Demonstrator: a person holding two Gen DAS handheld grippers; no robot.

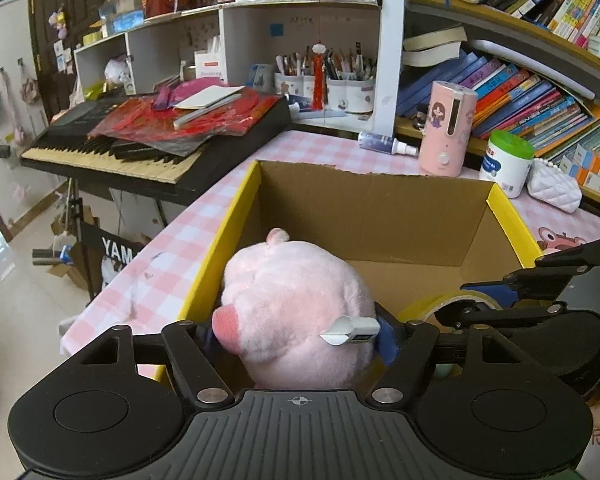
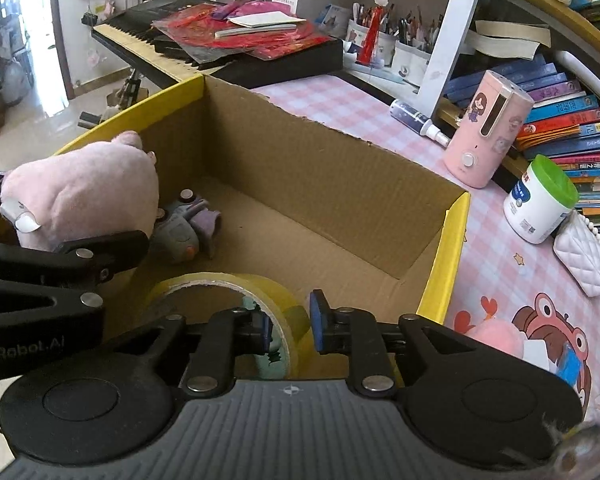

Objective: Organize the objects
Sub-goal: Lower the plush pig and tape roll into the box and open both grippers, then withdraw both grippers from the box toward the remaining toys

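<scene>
Our left gripper (image 1: 296, 336) pinches the fuzzy, rounded pink plush (image 1: 296, 312) over the corrugated cardboard box (image 2: 320, 168); our right gripper (image 2: 290, 326) clamps the glossy yellow tape ring's (image 2: 236, 284) wall.

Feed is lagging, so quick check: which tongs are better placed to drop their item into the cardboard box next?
Probably the left tongs: they grip the round pink plush toy over the brown cardboard box. The right tongs grip the yellow tape roll near its front.

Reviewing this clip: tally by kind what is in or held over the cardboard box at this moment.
Plush toys: 2, the pink pig and the small grey toy
Tape rolls: 1, the yellow tape roll
Total: 3, all inside or over the cardboard box
</scene>
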